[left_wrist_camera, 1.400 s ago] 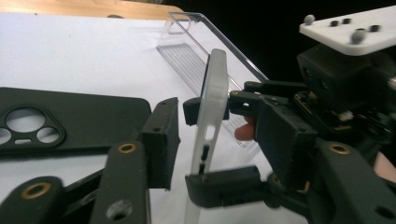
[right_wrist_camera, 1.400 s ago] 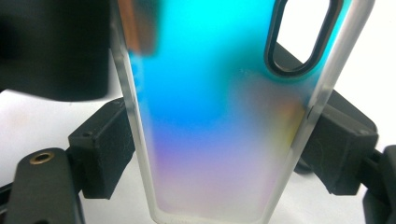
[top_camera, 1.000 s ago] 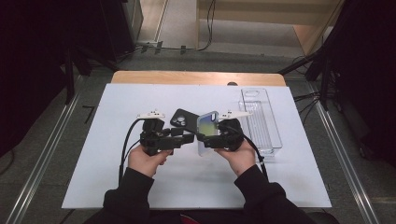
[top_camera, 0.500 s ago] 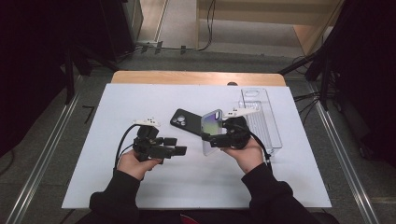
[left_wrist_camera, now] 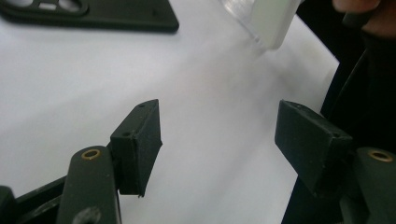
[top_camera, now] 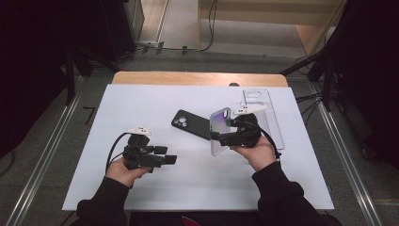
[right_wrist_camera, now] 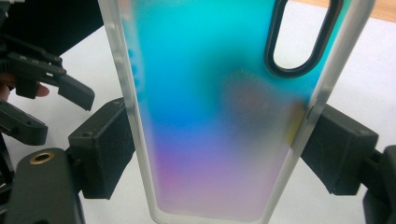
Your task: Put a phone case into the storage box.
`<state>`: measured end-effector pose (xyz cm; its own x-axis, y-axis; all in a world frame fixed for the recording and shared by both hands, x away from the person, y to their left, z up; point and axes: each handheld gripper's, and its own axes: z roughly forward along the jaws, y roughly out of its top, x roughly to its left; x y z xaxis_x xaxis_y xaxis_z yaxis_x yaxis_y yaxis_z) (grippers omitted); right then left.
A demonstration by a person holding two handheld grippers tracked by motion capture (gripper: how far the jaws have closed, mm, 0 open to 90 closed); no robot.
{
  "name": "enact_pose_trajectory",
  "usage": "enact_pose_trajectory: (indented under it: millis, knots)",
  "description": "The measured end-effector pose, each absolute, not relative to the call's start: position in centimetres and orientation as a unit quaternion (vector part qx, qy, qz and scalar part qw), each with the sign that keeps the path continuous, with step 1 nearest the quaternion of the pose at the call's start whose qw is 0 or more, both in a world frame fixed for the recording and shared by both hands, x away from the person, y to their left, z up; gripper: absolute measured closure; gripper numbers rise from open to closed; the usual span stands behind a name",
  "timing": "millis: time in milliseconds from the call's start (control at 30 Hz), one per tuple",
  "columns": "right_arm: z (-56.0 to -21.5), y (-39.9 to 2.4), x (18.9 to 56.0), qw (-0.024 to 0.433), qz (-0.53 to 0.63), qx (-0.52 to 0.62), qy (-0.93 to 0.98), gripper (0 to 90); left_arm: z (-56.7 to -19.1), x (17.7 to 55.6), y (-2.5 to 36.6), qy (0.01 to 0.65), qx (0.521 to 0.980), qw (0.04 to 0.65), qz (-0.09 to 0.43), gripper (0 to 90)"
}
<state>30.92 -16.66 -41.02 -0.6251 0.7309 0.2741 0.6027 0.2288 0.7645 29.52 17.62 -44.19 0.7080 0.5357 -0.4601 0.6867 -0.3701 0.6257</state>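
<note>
Between the jaws of the right gripper (top_camera: 221,137) stands the iridescent case (top_camera: 220,131), clamped by its two long edges and held up off the white table (top_camera: 141,101), tilted so its open face looks toward the left hand. In the right gripper view the case (right_wrist_camera: 219,116) shows a frosted rim, a teal-to-pink back and a black-ringed camera cutout at the top; gripping the rims leaves the hollow free, which I judge suits pressing a phone in. Just beside it, flat on the table with its camera end away from the person, lies the black phone (top_camera: 192,124), touching nothing. Nearer the person, the left gripper (top_camera: 170,159) hangs low over the bare table, jaws spread wide with nothing between them; they have just been opening. From its own view the phone (left_wrist_camera: 93,14) lies ahead. Beyond the right hand a clear tray (top_camera: 261,101) rests on the table. No brand, label or writing can be read anywhere.
</note>
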Motion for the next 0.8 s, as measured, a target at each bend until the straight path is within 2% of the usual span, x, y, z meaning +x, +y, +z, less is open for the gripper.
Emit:
enact_pose_trajectory:
  millis: [500, 800]
  knots:
    - [-39.2, -19.3, 31.3, 0.085, 0.456, 0.445, 0.766, 15.4, -45.4, 28.8, 19.5, 0.387, 0.82, 0.411, -0.096, 31.2]
    - [-37.8, -21.7, 31.8, 0.111, 0.462, 0.466, 0.746, 15.4, -45.4, 28.7, 20.1, 0.4, 0.815, 0.412, -0.079, 31.2]
